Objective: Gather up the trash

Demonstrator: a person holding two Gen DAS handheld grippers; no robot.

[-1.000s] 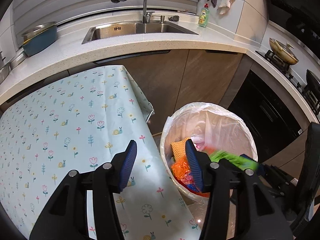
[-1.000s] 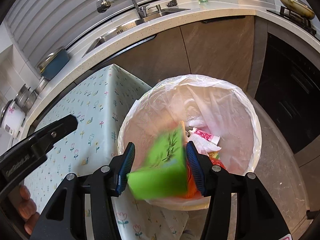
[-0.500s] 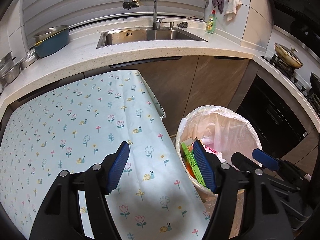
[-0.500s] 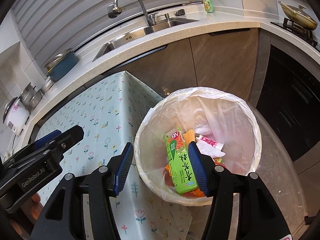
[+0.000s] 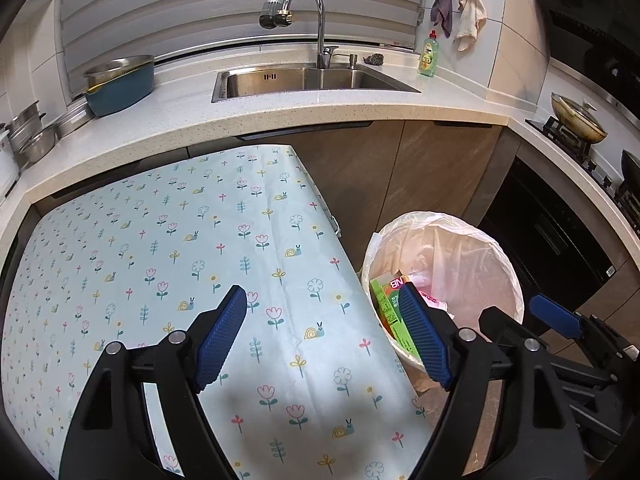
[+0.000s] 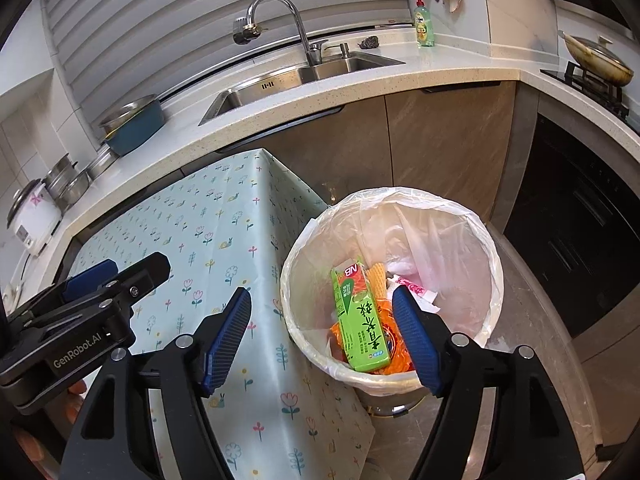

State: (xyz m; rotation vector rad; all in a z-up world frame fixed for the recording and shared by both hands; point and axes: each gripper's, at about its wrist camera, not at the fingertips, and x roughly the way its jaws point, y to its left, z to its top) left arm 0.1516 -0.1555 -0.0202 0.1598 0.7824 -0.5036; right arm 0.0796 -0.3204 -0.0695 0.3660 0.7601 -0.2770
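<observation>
A bin lined with a white bag [image 6: 486, 248] stands on the floor beside the table; it also shows in the left wrist view [image 5: 508, 272]. Inside lies a green carton [image 6: 360, 320], seen too in the left wrist view [image 5: 386, 312], on orange wrappers [image 6: 394, 344] and a pink-and-white wrapper [image 6: 412, 288]. My right gripper [image 6: 324, 340] is open and empty, held above the bin's near-left rim. My left gripper [image 5: 324, 336] is open and empty over the table's right edge. The left gripper shows at the left of the right wrist view [image 6: 104, 280].
A table with a pale floral cloth [image 5: 160, 264] sits against the counter. The counter holds a sink [image 5: 304, 80] with a tap, a blue basin [image 5: 120, 84], pots and a soap bottle [image 5: 427, 56]. A stove with a pan [image 5: 576, 120] is at right.
The green carton left my right gripper and dropped into the bin. Both grippers have pulled back and up from the bin, and both stand open.
</observation>
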